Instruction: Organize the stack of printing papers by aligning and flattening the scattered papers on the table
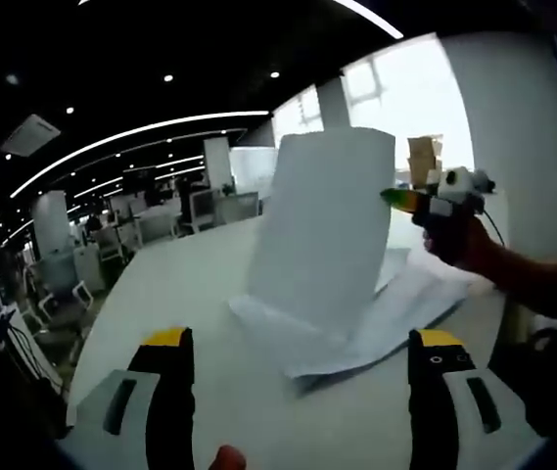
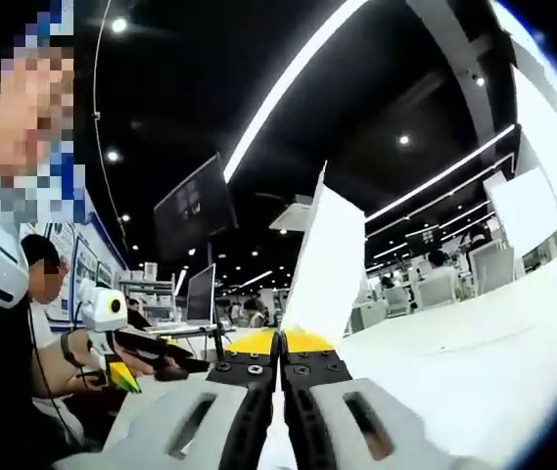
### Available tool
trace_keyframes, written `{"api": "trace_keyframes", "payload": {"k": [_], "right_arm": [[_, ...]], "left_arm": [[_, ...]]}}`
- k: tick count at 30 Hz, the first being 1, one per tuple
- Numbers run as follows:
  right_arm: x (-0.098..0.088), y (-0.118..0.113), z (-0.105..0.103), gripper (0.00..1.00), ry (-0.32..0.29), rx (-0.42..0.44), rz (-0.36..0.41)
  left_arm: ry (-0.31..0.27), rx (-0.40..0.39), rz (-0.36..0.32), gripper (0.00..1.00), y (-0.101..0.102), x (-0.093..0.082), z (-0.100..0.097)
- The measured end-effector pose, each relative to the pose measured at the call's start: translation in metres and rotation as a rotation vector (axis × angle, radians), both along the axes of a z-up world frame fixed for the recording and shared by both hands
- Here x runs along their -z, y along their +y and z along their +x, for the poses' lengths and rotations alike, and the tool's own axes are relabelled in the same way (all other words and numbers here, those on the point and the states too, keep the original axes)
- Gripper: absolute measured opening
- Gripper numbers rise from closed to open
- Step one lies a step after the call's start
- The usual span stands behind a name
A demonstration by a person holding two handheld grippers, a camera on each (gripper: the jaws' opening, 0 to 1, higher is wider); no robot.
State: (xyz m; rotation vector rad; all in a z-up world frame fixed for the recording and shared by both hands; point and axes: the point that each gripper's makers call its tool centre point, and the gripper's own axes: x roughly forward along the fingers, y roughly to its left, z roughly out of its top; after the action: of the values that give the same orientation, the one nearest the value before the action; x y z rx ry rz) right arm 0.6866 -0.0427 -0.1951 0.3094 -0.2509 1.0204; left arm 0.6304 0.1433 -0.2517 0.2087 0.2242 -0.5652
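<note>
Here, one sheet (image 1: 329,230) is held upright (long axis vertical) by the clenched right gripper (image 2: 280,342), above scattered papers (image 1: 356,318); left gripper (image 1: 301,343) is released, w/ jaws apart.

You get dim, soft-focus views with curved ceiling light strips (image 1: 131,137), a blown-out window (image 1: 405,88) at one o'clock, and edges bent.

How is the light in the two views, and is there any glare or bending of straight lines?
Left gripper view: the window behind the raised sheet is blown out white; ceiling light strips curve from fisheye distortion. Right gripper view: dark ceiling, bright strips, the sheet held in the right tongs well lit.
</note>
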Motion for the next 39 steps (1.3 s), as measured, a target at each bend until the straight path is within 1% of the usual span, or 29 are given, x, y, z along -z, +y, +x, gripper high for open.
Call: {"api": "trace_keyframes", "payload": {"k": [6, 11, 14, 17, 20, 25, 28, 32, 33, 34, 37, 39], "right_arm": [[-0.004, 0.009, -0.012, 0.0, -0.034, -0.059, -0.014], [-0.009, 0.016, -0.025, 0.0, -0.058, -0.129, -0.027], [-0.013, 0.023, -0.035, 0.0, -0.089, -0.171, -0.061], [-0.017, 0.027, -0.043, 0.0, -0.109, -0.19, -0.083], [-0.022, 0.029, -0.048, 0.0, -0.121, -0.211, -0.078], [-0.029, 0.029, -0.05, 0.0, -0.127, -0.209, -0.078], [-0.036, 0.029, -0.054, 0.0, -0.148, -0.207, -0.085], [-0.041, 0.029, -0.055, 0.0, -0.157, -0.198, -0.101], [-0.04, 0.03, -0.053, 0.0, -0.144, -0.181, -0.133], [-0.04, 0.03, -0.051, 0.0, -0.137, -0.165, -0.15], [-0.038, 0.032, -0.051, 0.0, -0.16, -0.131, -0.213], [-0.038, 0.034, -0.052, 0.0, -0.169, -0.122, -0.23]], "left_arm": [[0.003, 0.0, 0.004, 0.93, -0.001, 0.001, 0.001], [-0.001, -0.001, 0.006, 0.93, -0.001, -0.002, 0.001], [-0.003, -0.005, 0.008, 0.93, 0.0, -0.004, 0.001], [-0.007, -0.004, 0.008, 0.93, 0.0, -0.005, 0.001], [-0.009, -0.003, 0.005, 0.93, 0.0, -0.006, 0.0], [-0.012, -0.003, 0.007, 0.93, 0.002, -0.007, -0.001], [-0.015, -0.005, 0.006, 0.93, 0.004, -0.008, -0.001], [-0.024, -0.009, 0.006, 0.93, 0.006, -0.011, -0.001], [-0.026, -0.009, 0.005, 0.93, 0.007, -0.012, -0.001], [-0.028, -0.009, 0.004, 0.93, 0.007, -0.012, -0.001], [-0.029, -0.01, 0.004, 0.93, 0.007, -0.012, -0.001], [-0.029, -0.008, 0.002, 0.93, 0.006, -0.012, -0.002]]}}
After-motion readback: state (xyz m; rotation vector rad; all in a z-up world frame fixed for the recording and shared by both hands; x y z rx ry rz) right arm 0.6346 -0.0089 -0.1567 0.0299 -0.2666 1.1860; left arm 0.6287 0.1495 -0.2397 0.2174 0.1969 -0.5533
